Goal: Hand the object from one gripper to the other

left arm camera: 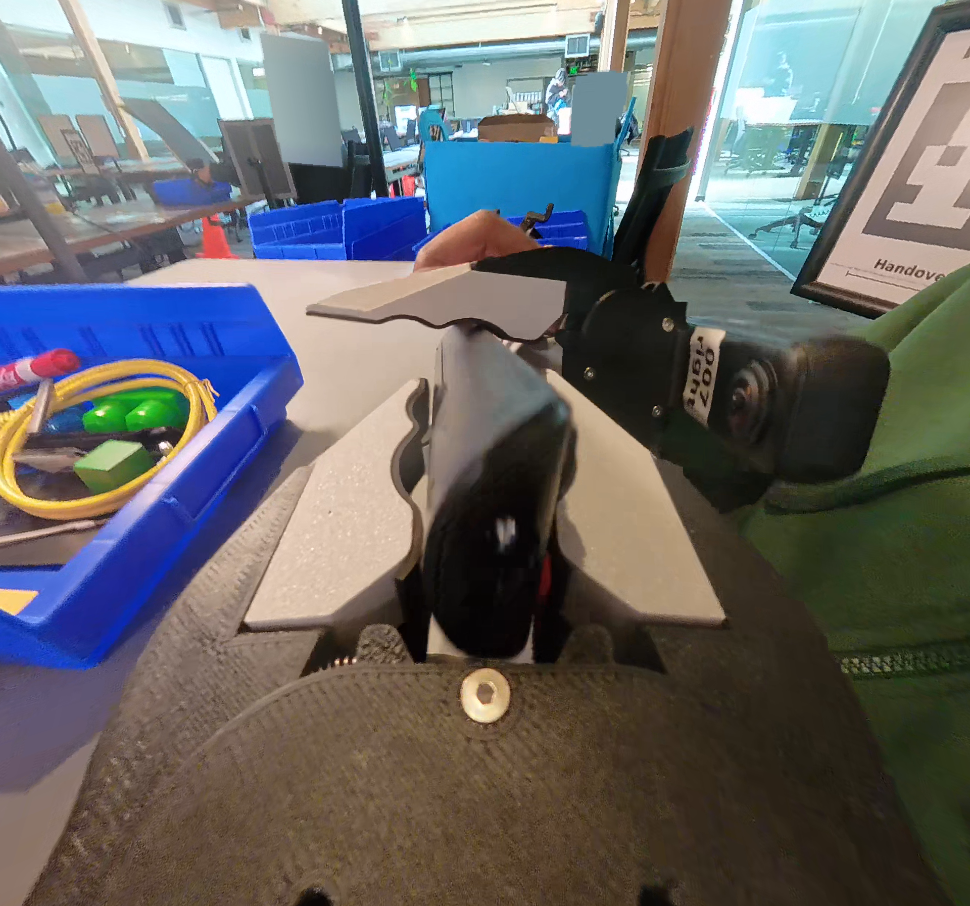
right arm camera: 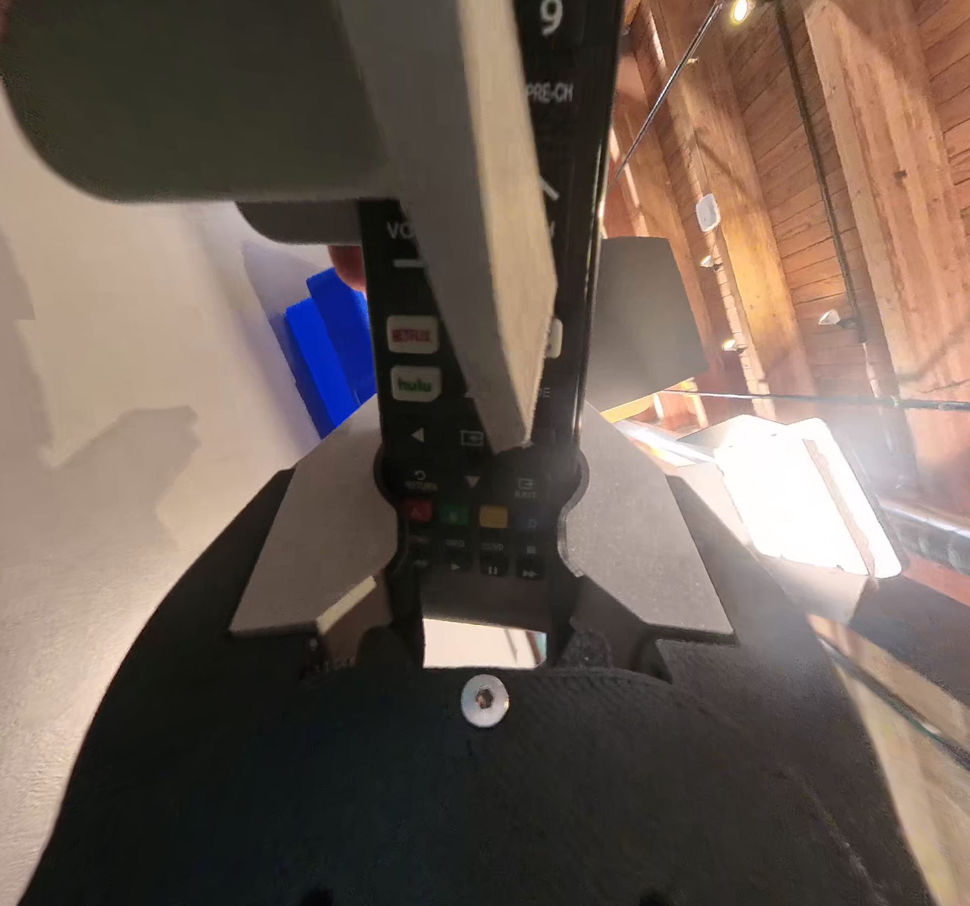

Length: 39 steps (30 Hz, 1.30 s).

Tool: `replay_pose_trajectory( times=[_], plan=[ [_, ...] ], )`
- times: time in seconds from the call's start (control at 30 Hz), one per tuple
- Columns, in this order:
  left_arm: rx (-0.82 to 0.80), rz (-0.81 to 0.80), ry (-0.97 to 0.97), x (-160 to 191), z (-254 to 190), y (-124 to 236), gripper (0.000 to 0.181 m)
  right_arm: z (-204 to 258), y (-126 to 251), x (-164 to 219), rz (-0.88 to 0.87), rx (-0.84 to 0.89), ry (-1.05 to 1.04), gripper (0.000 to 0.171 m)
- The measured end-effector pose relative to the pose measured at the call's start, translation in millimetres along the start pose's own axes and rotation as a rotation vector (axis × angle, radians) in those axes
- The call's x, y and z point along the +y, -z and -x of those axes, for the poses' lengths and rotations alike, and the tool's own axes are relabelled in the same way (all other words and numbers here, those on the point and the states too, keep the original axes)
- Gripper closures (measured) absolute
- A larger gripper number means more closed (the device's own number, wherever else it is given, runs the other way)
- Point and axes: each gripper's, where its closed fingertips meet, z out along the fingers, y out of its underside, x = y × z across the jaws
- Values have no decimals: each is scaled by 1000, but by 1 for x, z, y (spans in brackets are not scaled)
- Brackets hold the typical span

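Observation:
A black remote control (left arm camera: 488, 487) is held in the air over the grey table (left arm camera: 346, 356). My left gripper (left arm camera: 488, 392) is shut on its near part, with a grey finger (left arm camera: 346, 529) on each side. My right gripper (left arm camera: 472, 324) reaches in from the right and clamps the remote's far end; one grey finger (left arm camera: 430, 298) shows above it. In the right wrist view the remote's button face (right arm camera: 451, 518) sits between my right gripper's (right arm camera: 477, 440) two fingers (right arm camera: 325, 529). The left gripper's finger (right arm camera: 472, 198) lies across the face higher up.
A blue bin (left arm camera: 252, 408) at the left holds a yellow cable (left arm camera: 105, 503), green blocks (left arm camera: 136, 411) and a red marker (left arm camera: 42, 366). More blue bins (left arm camera: 341, 230) stand at the table's far edge. A framed sign (left arm camera: 903, 172) and a green sleeve (left arm camera: 866, 618) are at the right.

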Motion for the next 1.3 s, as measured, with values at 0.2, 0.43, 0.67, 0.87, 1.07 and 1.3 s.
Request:
replay_pose_trajectory(
  times=[0.2, 0.43, 0.67, 0.87, 1.07, 1.3],
  plan=[
    [-15, -125, -114, -22, -6, 7, 110, -11, 5, -4, -100, -131, -466, 116],
    [-59, -272, -141, -47, -3, 17, 102, -5, 25, -41, -313, -484, -924, 116],
    [-43, -348, -115, -58, -5, 25, 105, 16, 45, -70, -393, -782, -1055, 116],
    [100, -265, -165, -42, -33, 13, 104, 43, 62, -84, -397, -953, -963, 117],
    [188, -223, -172, -34, -49, 11, 104, 50, 69, -89, -411, -997, -909, 117],
    [228, -197, -196, -29, -58, 9, 105, 59, 75, -91, -391, -1057, -875, 117]
  ],
)
